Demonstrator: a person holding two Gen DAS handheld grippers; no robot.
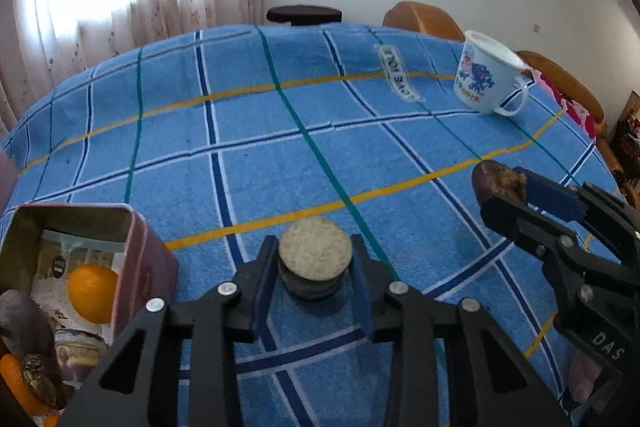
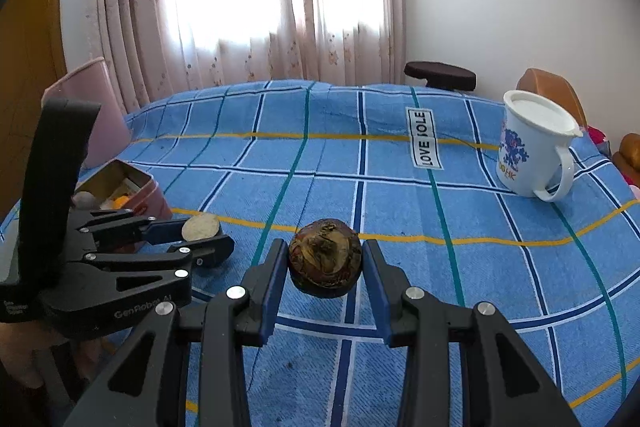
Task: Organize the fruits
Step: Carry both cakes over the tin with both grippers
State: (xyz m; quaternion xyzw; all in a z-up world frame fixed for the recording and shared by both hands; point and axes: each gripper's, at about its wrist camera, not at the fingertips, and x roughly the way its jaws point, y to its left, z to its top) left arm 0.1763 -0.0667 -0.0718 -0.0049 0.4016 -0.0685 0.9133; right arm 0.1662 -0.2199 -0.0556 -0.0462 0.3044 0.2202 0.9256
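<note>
Two hand-held grippers work a table spread with a blue checked cloth [image 2: 400,211]; at lower centre of the left wrist view, the left gripper [image 1: 315,267] closes its blue-padded fingers on a dark round fruit with a pale, flat cut face [image 1: 315,249], apparently to carry it to the tin; at lower centre of the right wrist view, the right gripper [image 2: 325,267] clamps a dark brown, mottled round fruit [image 2: 325,258] at both flanks, held clear of the cloth as it seems, probably bound for the same place. At lower left of the left wrist view stands an open reddish rectangular tin [image 1: 132,259]; inside lie a round orange fruit [image 1: 93,293], printed packets and, nearer the frame edge, a dark fruit; whether more lies beneath cannot be told. At upper right, well apart, a white printed mug with a handle [image 2: 534,147] stands upright, its contents not clear.
</note>
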